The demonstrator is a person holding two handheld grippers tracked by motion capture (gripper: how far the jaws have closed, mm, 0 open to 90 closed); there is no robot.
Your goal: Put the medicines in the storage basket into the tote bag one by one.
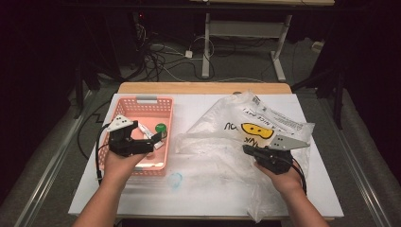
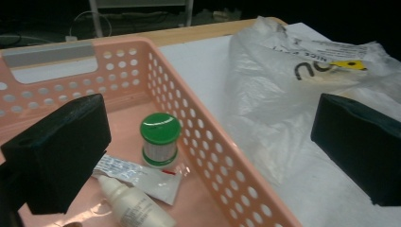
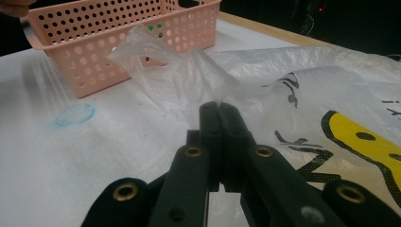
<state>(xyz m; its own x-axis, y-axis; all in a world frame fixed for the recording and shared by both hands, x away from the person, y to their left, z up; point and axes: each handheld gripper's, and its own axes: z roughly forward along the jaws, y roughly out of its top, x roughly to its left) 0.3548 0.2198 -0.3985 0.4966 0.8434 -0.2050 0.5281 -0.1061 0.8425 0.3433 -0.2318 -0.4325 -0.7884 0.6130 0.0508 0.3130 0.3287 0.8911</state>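
A pink perforated basket (image 1: 146, 100) (image 2: 198, 123) (image 3: 94, 28) stands at the table's left. It holds a small green-capped bottle (image 1: 161, 128) (image 2: 160, 137), a white dropper bottle (image 2: 135, 205) and a flat sachet (image 2: 142, 176). My left gripper (image 1: 147, 138) (image 2: 208, 142) hovers over the basket's near right part, open, its jaws wide apart with nothing between them. A crumpled clear plastic bag (image 1: 236, 127) (image 2: 279, 104) (image 3: 302, 71) with a yellow smiley print lies to the right. My right gripper (image 1: 247, 149) (image 3: 220, 106) is shut on a fold of the bag's film, which rises from its tips.
A white sheet (image 1: 198, 198) covers the table, with a faint blue ring mark (image 1: 175, 180) (image 3: 74, 115) near the basket's front corner. The wooden table edge (image 1: 203, 88) runs along the far side. Beyond it, cables (image 1: 156, 56) and desk legs (image 1: 206, 42) stand on the floor.
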